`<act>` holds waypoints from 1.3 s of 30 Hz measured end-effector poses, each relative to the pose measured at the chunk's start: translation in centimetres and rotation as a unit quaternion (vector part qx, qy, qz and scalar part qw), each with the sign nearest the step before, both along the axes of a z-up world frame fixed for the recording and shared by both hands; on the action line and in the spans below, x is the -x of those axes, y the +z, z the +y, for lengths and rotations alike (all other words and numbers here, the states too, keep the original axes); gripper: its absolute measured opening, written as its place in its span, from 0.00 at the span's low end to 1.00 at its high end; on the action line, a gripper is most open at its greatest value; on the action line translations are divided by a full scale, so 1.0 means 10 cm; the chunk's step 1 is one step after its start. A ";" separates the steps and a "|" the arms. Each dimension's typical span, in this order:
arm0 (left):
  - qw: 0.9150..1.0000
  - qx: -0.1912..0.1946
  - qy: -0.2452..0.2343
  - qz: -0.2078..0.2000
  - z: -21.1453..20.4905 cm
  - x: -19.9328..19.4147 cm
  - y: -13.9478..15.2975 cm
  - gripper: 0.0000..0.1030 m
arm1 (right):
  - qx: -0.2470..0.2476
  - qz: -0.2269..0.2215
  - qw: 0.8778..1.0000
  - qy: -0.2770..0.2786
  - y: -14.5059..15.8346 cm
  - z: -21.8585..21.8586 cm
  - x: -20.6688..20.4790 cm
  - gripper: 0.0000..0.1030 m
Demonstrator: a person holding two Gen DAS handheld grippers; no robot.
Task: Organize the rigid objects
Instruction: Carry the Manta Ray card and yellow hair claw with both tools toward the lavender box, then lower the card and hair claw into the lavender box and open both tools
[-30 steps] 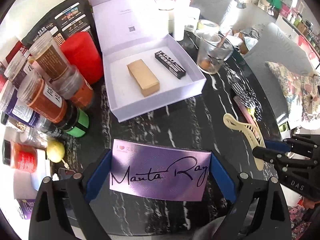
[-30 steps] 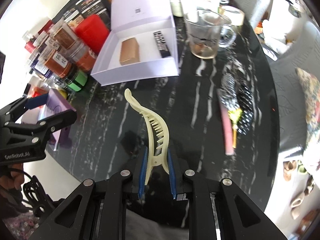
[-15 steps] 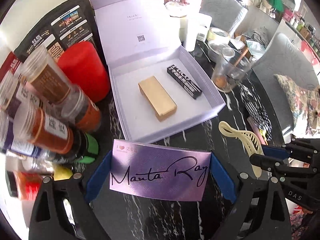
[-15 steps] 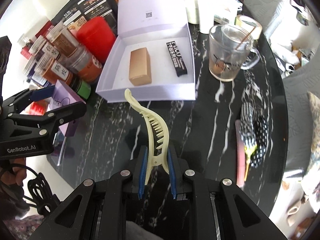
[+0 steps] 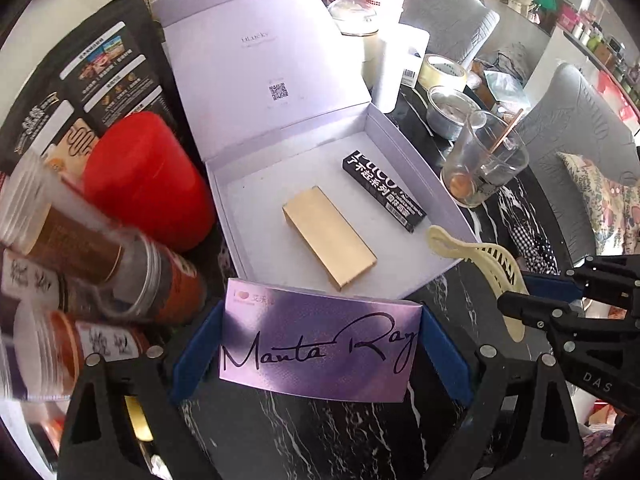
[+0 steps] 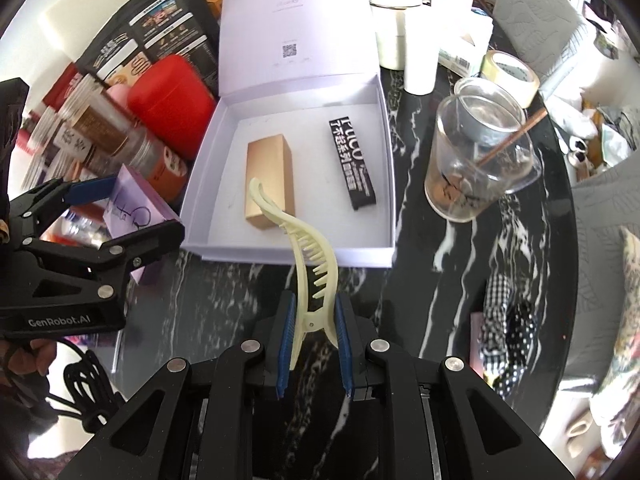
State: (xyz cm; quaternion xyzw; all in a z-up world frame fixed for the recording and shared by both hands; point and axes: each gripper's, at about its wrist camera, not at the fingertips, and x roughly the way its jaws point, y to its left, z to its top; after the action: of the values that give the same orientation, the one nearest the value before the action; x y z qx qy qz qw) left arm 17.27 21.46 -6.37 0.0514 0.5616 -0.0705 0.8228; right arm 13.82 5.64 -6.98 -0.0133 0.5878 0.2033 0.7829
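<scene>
An open lilac gift box [image 5: 420, 284] [image 6: 288, 254] sits on the black marble table with its lid up. Inside lie a gold box [image 5: 328, 236] [image 6: 270, 184] and a black box [image 5: 382, 192] [image 6: 352, 162]. My left gripper [image 5: 320, 344] [image 6: 120, 208] is shut on a purple "Manta Ray" box [image 5: 320, 344] [image 6: 134, 208], held just before the gift box's near-left corner. My right gripper [image 6: 312, 320] [image 5: 552, 292] is shut on a cream hair clip [image 6: 304, 248] [image 5: 480, 256] whose tip reaches over the gift box's near wall.
Spice jars [image 5: 80, 240] and a red canister [image 5: 144, 176] crowd the left of the box. A glass mug with a stick [image 6: 476, 160] stands to the right. A polka-dot cloth [image 6: 508, 328], tape roll [image 6: 508, 72] and cups lie beyond.
Both grippers moved forward toward the gift box with their loads. The hair clip's tip now hangs over the box's front wall; the purple box is close to its near edge.
</scene>
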 end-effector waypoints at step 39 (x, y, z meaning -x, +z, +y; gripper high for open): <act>0.999 0.036 -0.016 0.032 0.21 -1.04 -0.62 0.93 | 0.028 0.007 0.998 -0.053 -0.50 0.32 -1.12 0.19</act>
State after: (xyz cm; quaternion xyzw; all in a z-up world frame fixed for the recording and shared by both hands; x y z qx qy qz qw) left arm 27.70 23.61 -12.56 0.0285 0.5834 -0.1056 0.8048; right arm 25.05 8.88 -11.96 -0.0025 0.5988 0.1447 0.7877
